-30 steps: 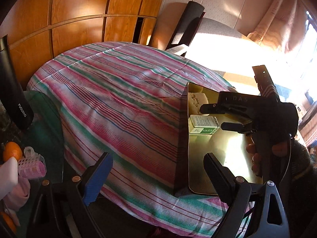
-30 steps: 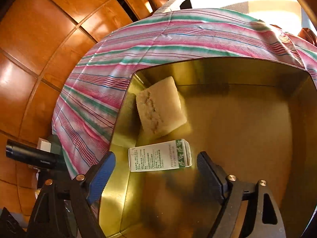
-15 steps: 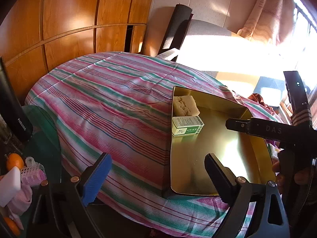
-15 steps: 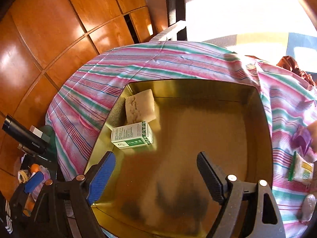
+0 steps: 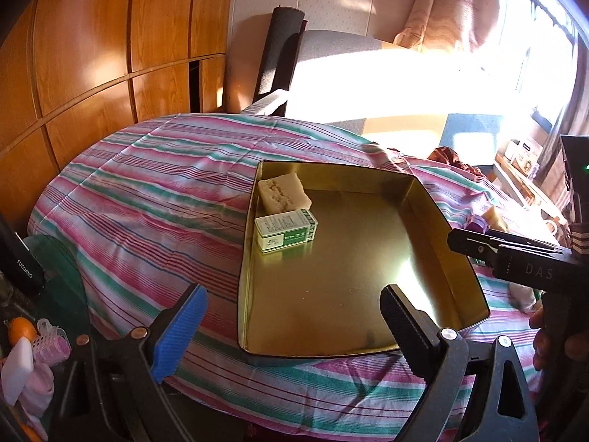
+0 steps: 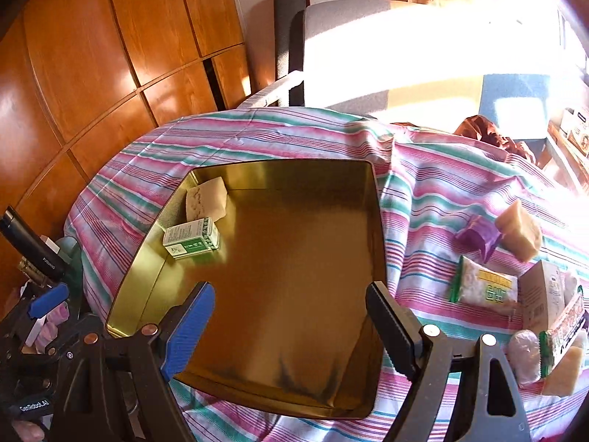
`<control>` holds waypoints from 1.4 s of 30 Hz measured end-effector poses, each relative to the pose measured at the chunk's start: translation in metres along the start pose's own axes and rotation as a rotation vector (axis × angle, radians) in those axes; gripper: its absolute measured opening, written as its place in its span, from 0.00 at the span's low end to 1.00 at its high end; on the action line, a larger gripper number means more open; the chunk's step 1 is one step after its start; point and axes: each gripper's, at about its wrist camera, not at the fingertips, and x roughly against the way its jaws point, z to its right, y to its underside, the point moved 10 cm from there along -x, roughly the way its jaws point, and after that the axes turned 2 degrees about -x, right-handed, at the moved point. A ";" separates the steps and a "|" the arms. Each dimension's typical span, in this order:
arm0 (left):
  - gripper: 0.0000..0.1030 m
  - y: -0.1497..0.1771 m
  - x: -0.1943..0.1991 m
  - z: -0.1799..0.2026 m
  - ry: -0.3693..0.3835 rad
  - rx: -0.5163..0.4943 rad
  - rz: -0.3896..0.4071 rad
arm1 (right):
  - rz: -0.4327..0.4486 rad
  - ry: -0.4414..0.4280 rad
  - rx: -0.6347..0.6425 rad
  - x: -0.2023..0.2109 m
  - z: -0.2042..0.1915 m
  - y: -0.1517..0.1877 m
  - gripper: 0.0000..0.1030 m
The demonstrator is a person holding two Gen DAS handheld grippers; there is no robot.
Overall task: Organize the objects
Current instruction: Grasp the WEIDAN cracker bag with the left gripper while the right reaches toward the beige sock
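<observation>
Both grippers hang empty: the left gripper [image 5: 291, 318] spread wide over the tin's [image 5: 250, 258] near edge, the right gripper [image 6: 291, 316] just as wide. In the tin's upper-left corner sit the sponge [image 6: 206, 199] and green box [image 6: 191, 237], touching. Loose items wait at right of the right wrist view, the snack packet [image 6: 482, 287] nearest. Best move, probably: swing right, straddle the packet's short width, close gently.
</observation>
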 end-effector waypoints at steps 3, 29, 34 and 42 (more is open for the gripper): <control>0.93 0.000 -0.001 0.014 0.012 -0.033 -0.005 | 0.019 0.018 -0.029 0.010 0.020 0.001 0.83; 0.88 -0.023 -0.033 0.192 0.234 -0.311 -0.067 | 0.283 0.323 -0.890 0.129 0.399 0.083 0.83; 0.86 -0.025 -0.046 0.237 0.278 -0.354 -0.103 | 0.287 0.250 -0.954 0.128 0.401 0.090 0.83; 0.86 -0.021 -0.077 0.301 0.285 -0.574 -0.144 | 0.279 0.192 -0.931 0.124 0.390 0.085 0.83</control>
